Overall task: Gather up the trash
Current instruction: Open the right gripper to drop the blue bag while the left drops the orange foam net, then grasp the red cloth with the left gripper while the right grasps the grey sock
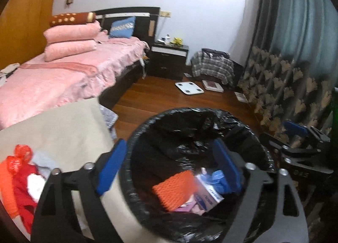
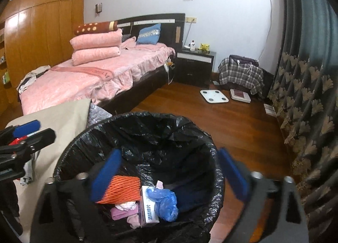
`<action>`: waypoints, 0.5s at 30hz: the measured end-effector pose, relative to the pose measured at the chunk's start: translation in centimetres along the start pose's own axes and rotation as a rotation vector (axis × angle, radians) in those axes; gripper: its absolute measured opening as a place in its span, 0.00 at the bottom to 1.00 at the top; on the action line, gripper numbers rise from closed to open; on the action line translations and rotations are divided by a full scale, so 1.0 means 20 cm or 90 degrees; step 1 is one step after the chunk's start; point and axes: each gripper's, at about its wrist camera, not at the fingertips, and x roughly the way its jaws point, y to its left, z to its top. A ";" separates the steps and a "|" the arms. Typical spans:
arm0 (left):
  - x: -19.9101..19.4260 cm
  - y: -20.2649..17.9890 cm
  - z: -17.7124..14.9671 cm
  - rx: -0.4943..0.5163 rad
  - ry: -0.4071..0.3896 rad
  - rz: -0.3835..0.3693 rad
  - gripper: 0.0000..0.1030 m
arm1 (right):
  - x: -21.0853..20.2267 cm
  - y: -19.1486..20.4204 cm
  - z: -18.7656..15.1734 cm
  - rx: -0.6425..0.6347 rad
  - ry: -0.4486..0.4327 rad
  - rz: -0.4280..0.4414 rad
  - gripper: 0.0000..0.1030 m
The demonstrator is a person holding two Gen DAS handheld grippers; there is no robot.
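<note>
Both tools gape over the lined bin [image 2: 69, 154]; trash [image 2: 124, 188] lies inside.

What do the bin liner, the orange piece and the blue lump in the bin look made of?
Bin liner: thin glossy black plastic film, crinkled.
Orange piece: probably foam netting, open mesh pattern.
Blue lump: likely soft, shiny plastic, crumpled.

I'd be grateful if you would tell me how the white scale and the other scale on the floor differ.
The white scale is plain white with small dark dots near its corners; the other scale has a dark red middle inside a pale frame. The white scale lies out on open floor, while the other scale sits close against the plaid cloth. Both lie flat, side by side.
</note>
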 end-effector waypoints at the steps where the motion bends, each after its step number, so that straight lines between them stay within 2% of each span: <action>1: -0.03 0.03 0.00 -0.005 -0.005 0.012 0.86 | -0.01 0.01 0.01 -0.004 -0.004 0.002 0.94; 8: -0.21 0.20 0.01 -0.038 -0.023 0.071 0.88 | -0.06 0.14 0.02 -0.013 -0.012 0.039 0.94; 15: -0.41 0.40 -0.06 -0.057 -0.032 0.141 0.88 | -0.09 0.39 0.04 -0.047 -0.019 0.092 0.94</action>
